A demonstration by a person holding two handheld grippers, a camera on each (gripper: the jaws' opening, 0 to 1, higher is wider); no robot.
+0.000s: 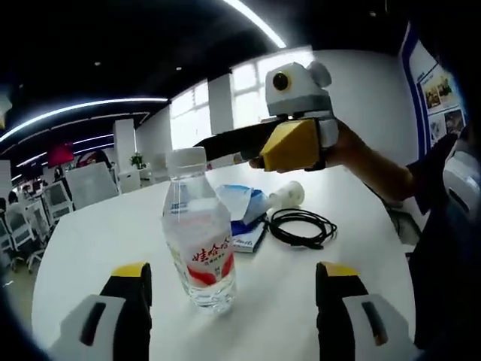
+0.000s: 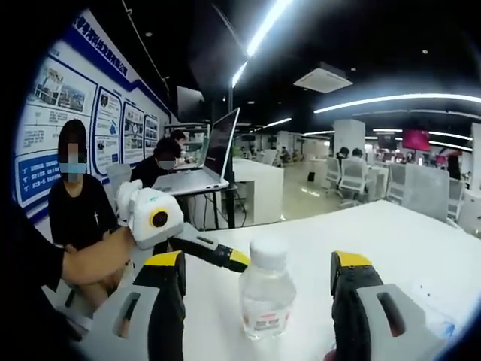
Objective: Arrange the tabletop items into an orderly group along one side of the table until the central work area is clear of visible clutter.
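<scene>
White round table (image 1: 90, 226) in an open office. Water bottle (image 1: 199, 233) stands upright near its edge, between the left gripper (image 1: 233, 289) jaws, spread, not touching. Right gripper (image 2: 255, 289) jaws also spread w/ bottle (image 2: 267, 297) between. Farther back: blue-white packet (image 1: 244, 207), white cap-like item (image 1: 289, 194), coiled black cable (image 1: 302, 227).

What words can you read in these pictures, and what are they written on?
"娃哈哈", in red script on the label of the water bottle, as best it can be read in the left gripper view.
Smaller print on that label: too small to read.
Wall posters in blue and white: text too blurred.
Blue packet on the table: print unreadable.
</scene>
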